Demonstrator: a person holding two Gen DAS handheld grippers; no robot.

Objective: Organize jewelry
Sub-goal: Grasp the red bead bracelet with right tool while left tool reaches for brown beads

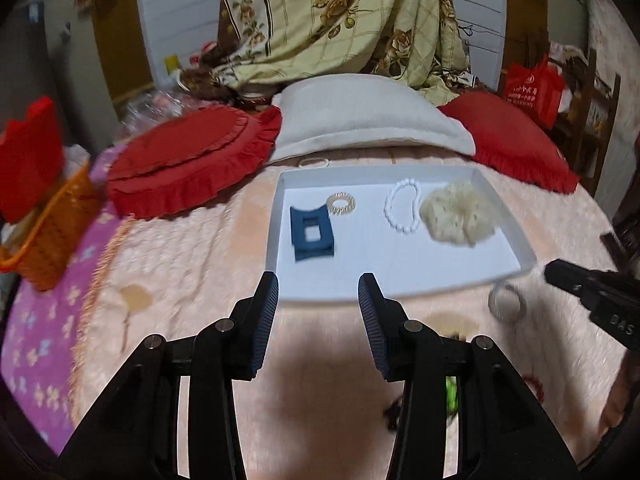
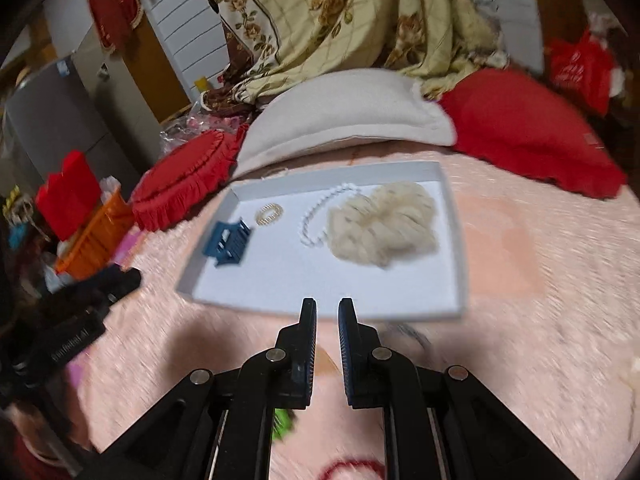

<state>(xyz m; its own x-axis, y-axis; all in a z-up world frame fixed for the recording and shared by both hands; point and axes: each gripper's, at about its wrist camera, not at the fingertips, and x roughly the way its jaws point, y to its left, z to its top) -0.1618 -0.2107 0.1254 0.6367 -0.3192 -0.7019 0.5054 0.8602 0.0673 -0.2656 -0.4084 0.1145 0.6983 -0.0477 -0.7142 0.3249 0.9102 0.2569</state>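
White tray (image 1: pixel 500 216): blue clip (image 1: pixel 312 236), pearls (image 1: pixel 402 206) | left claw (image 1: pixel 318 294) parted, empty | right claw (image 2: pixel 327 312) seemingly closed, empty

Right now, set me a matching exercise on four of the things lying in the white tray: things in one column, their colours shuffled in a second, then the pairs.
All four lie inside the white tray.

Things
1. hair claw clip
2. spiral hair tie
3. bead bracelet
4. fluffy scrunchie

Colours
A. cream
B. translucent gold
C. dark blue
D. white

Pairs: 1-C, 2-B, 3-D, 4-A
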